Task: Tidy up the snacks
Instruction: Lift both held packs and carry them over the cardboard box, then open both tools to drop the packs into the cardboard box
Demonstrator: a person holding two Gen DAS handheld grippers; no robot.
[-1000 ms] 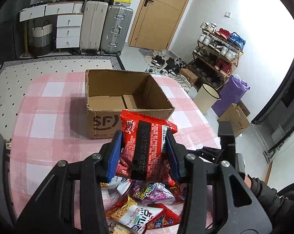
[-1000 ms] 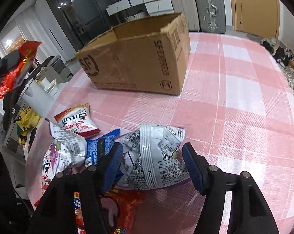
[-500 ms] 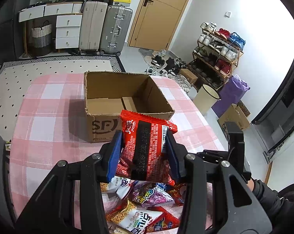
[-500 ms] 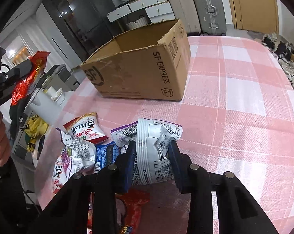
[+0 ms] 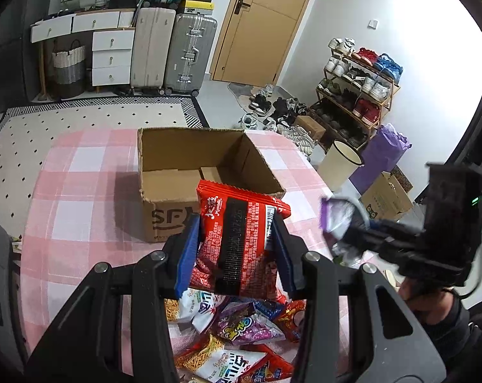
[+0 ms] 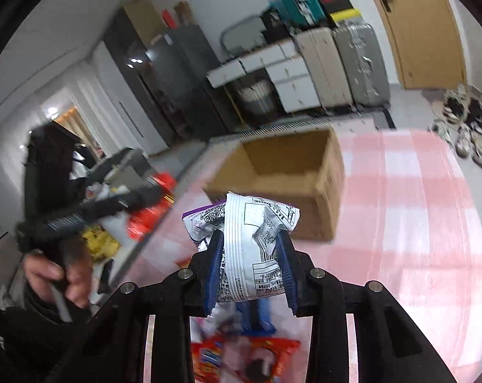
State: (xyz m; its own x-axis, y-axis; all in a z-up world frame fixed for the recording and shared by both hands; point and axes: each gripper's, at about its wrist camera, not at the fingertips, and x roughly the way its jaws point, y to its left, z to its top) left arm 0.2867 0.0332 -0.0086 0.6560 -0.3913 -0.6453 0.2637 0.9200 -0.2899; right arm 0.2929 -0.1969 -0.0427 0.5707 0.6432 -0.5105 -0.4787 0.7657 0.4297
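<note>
Both grippers are loaded and up off the table. In the left wrist view the left gripper (image 5: 236,239) is clamped tight on a red snack packet (image 5: 237,242) at lower centre of the frame, blue pads pressing its two side edges; the packet stands upright, long axis running bottom to top, its serrated top edge pointing up toward the cardboard box (image 5: 205,172) just beyond it, back face with the black stripe and barcode turned to the camera. The box sits open-topped in the middle of the frame on the pink checked tablecloth (image 5: 81,198), with nothing visible on the part of its floor that shows. Below the left gripper, at the bottom of the frame, lies the heap of snack packets (image 5: 241,335), overlapping one another. At the right edge of that same view the right gripper (image 5: 346,233) hangs in the air with a silver and purple packet (image 5: 336,220) pinched at its tip. Over in the right wrist view, blurred, the right gripper (image 6: 250,255) is closed on that silver and purple packet (image 6: 250,239) at centre frame: crumpled, upright, long axis vertical, printed back toward the camera, top edge aimed at the cardboard box (image 6: 288,175) behind it. At left of that frame a hand (image 6: 58,271) holds the left gripper (image 6: 145,204) with its red packet (image 6: 148,210).
</note>
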